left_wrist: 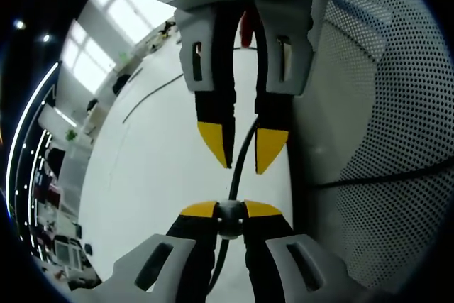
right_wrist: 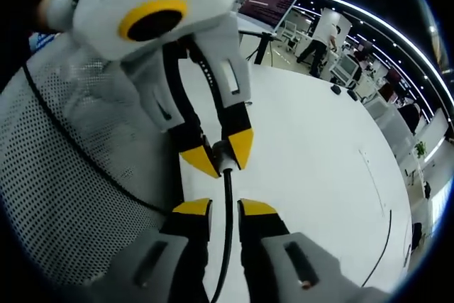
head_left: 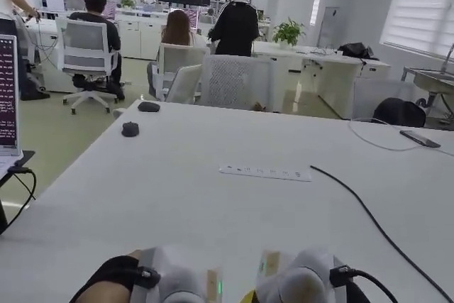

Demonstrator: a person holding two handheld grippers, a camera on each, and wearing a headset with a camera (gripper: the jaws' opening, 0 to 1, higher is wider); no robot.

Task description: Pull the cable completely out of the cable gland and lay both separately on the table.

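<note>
My left gripper (left_wrist: 229, 211) is shut on a small grey cable gland (left_wrist: 229, 221), pinched between its yellow tips. A thin black cable (left_wrist: 238, 175) runs out of the gland and passes between the yellow tips of my right gripper (left_wrist: 243, 148), which faces the left one closely. In the right gripper view my right gripper (right_wrist: 225, 208) straddles the cable (right_wrist: 228, 246) with a small gap on each side, so it stands narrowly open. Just beyond it the left gripper (right_wrist: 221, 148) holds the gland (right_wrist: 223, 157). Both are above the near edge of the white table (head_left: 213, 218).
A white power strip (head_left: 264, 172) lies mid-table, with a long black cord (head_left: 369, 218) trailing to the right. A mouse (head_left: 130, 129) and a phone (head_left: 418, 138) lie farther back. A laptop (head_left: 7, 97) stands at the left edge. A grey mesh surface (left_wrist: 383, 104) is beside the grippers.
</note>
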